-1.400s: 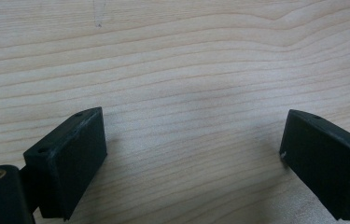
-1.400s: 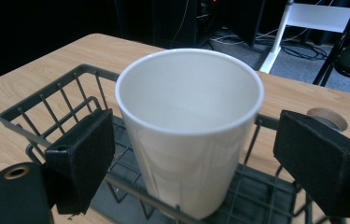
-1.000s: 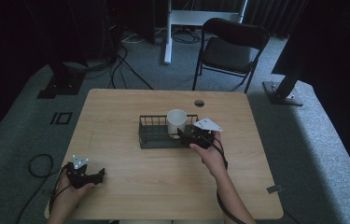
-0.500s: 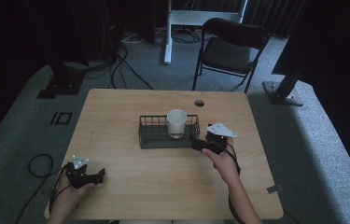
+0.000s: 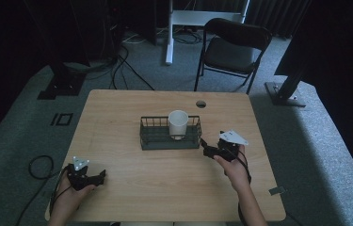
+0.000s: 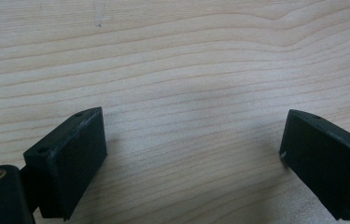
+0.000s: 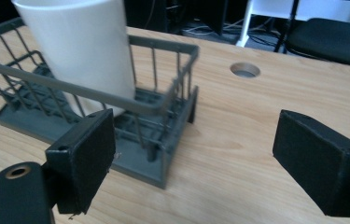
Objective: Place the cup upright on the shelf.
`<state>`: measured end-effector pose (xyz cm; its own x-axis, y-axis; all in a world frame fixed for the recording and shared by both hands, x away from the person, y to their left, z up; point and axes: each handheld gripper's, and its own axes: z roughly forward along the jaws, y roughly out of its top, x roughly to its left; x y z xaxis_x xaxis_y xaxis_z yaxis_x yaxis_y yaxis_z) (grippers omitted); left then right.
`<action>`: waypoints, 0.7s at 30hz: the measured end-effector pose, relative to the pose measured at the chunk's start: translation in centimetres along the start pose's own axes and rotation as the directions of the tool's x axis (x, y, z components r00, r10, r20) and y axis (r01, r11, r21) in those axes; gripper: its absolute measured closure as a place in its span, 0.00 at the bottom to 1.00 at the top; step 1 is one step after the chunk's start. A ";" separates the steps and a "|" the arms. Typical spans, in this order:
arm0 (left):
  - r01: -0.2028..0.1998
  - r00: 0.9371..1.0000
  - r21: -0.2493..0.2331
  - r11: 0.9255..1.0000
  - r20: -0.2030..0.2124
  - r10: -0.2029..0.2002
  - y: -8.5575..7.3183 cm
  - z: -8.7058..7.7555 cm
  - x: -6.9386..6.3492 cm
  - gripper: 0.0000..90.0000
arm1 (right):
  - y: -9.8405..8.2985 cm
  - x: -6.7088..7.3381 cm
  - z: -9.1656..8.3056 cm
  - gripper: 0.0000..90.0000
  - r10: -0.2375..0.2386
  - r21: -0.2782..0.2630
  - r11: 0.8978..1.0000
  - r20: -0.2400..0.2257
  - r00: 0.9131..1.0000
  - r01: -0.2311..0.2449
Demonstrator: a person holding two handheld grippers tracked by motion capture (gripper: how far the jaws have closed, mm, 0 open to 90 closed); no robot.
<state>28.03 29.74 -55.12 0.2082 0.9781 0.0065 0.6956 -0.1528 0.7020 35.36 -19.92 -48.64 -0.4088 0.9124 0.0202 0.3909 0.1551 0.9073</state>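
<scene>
Now we see white cup [image 5: 178,123] upright inside wire basket [image 5: 150,140] at table [image 5: 117,113] centre. Our right gripper [image 5: 205,149] wide, empty, just beside basket's right end. Our left gripper [image 5: 100,175] wide, empty, low over bare wood near left corner.

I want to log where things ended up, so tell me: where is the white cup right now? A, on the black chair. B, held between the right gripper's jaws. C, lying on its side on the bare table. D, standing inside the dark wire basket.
D: the white cup stands upright inside the wire basket, while the right gripper sits open beside the basket, holding nothing.
</scene>
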 end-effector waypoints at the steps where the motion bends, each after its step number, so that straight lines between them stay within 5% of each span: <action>1: 0.000 1.000 0.000 1.000 0.000 0.000 0.0 0.0 0.0 0.09 | -0.2 -0.2 0.0 0.14 0.000 0.005 1.000 0.001 1.000 0.000; 14: 0.000 1.000 0.001 1.000 0.000 0.000 0.0 0.0 0.0 0.08 | -2.6 -2.7 -0.8 0.15 0.062 0.049 0.997 -0.001 0.998 -0.062; 21: -0.001 1.000 0.001 1.000 0.000 0.001 0.0 0.0 0.0 0.08 | -3.7 -3.5 -1.7 0.15 0.003 0.093 0.996 -0.037 0.999 0.000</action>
<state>28.03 29.74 -55.11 0.2086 0.9780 0.0074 0.6962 -0.1538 0.7011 33.96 -24.33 -51.42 -0.4377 0.8983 0.0387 0.4655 0.1896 0.8645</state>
